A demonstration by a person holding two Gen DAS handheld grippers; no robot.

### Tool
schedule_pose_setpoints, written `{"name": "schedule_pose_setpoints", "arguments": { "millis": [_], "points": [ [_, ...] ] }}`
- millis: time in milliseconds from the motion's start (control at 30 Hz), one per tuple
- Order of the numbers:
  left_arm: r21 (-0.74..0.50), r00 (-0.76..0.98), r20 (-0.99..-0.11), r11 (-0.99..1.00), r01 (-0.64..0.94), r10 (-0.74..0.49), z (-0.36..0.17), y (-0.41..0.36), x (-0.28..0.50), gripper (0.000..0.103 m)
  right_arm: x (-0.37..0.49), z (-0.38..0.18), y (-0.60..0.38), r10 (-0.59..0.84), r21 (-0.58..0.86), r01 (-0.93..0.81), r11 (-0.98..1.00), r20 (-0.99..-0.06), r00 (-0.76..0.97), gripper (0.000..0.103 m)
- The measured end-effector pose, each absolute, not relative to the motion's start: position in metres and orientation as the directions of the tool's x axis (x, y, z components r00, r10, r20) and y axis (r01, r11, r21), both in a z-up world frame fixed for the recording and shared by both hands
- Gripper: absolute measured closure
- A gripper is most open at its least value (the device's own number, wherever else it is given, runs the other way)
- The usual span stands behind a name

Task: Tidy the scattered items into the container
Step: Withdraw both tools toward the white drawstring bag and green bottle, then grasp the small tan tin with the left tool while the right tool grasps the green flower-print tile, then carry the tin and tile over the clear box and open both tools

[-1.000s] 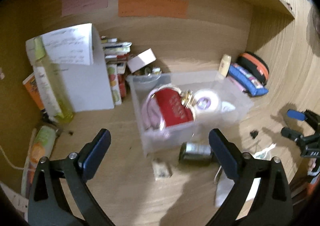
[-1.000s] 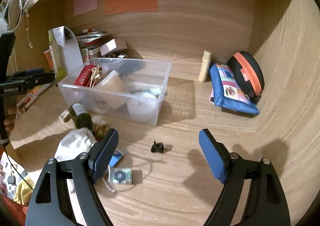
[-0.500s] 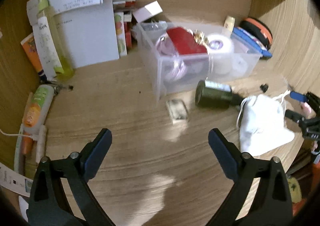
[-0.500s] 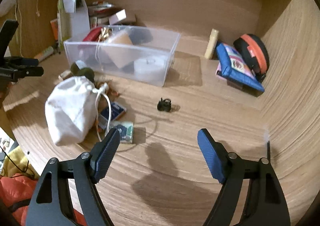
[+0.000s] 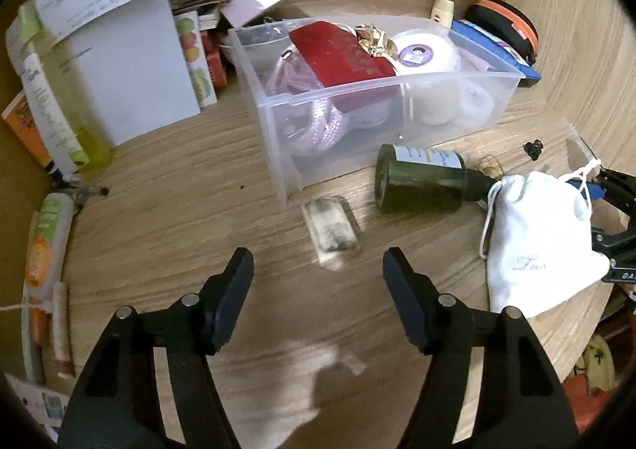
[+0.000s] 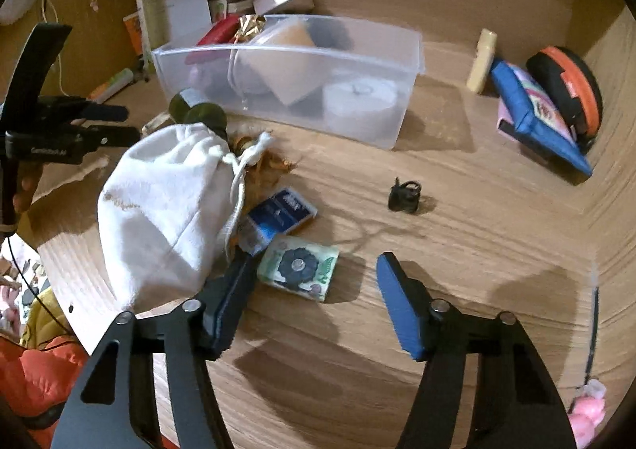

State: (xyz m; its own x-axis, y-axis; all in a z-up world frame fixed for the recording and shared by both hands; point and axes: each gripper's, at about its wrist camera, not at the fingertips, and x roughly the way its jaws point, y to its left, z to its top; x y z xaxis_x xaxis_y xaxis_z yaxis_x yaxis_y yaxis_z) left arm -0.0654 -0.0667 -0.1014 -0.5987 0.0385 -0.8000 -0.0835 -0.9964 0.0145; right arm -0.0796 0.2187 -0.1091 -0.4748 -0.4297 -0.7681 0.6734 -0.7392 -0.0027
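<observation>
On your far left a soft tube (image 5: 45, 238) with orange print lies along the wood-grain desk (image 5: 179, 210), and a tall yellow-green bottle (image 5: 63, 99) stands behind it. Your left gripper (image 5: 318, 282) hovers with its jaws spread wide and nothing between them, just short of a small flat clear-wrapped packet (image 5: 329, 229) lying in front of the clear plastic container (image 5: 397, 91). That rectangular tub already holds a red pouch (image 5: 338, 55), coiled pale rope (image 5: 318, 123) and a white roll (image 5: 425, 51). Right of the packet, a dark green glass bottle (image 5: 421, 182) lies on its side touching a white fabric drawstring bag (image 6: 167, 206). Your right gripper (image 6: 314, 278) is also spread apart and empty, above a green patterned packet (image 6: 298, 266) beside a blue card box (image 6: 280, 214). A small black clip (image 6: 404, 196) sits alone further right.
</observation>
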Motion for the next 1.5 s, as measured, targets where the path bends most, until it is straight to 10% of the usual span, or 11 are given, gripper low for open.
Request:
{"name": "schedule_pose_setpoints", "arguments": {
  "millis": [467,1500],
  "points": [
    [0.014,-0.594,-0.804,-0.997,-0.077,0.035,-0.108,-0.065,-0.093,0.075,-0.084,-0.108,0.231,-0.427,0.011,0.649,-0.760,-0.762,-0.487,0.072],
    [-0.082,-0.760,-0.643,-0.995,-0.054,0.094,-0.044,-0.087,-0.054,0.080,-0.129,-0.033,0.232,-0.470,0.025,0.593,-0.805,-0.637,-0.611,0.072]
  ]
}}
